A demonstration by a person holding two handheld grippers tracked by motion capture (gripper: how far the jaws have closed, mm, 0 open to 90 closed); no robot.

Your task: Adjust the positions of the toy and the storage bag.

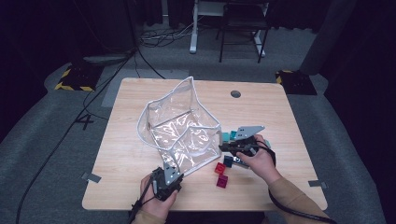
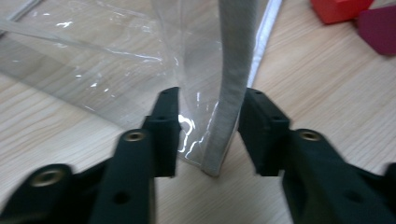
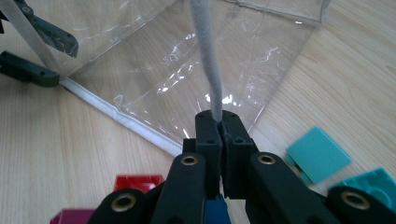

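The person is opening up a clear plastic pouch [image 1: 180, 128] so that the toy blocks beside it can go in, and that step looks to be under way rather than finished. The pouch is lying near the middle of the table [image 1: 126, 154], its grey-white rim [image 1: 164, 95] standing up on the far side. The right gripper [image 1: 236, 145] is sitting at the pouch's right-hand near corner, and in the right gripper view its jaws are clenched tight on the grey edge strip [image 3: 208, 60], which is rising straight up out of them. The left gripper [image 1: 168, 179] is sitting at the pouch's nearest corner; in the left gripper view its jaws are standing apart on either side of the strip [image 2: 229, 93] and the clear wall, released and not pressing on either. As a judgement, the next move is calling for the left jaws to take a fresh hold on that near edge, so the two grips can pull the mouth wide while the right one is keeping its strip taut. Counting from the high view: one pouch, two grippers, and blocks clustered just to the right of the pouch's near corner, namely one red block [image 1: 219, 167], one magenta block [image 1: 222, 180], one dark blue block [image 1: 228, 161] and two teal pieces [image 3: 317, 154] close beside the right gripper, though the hand may be hiding more.
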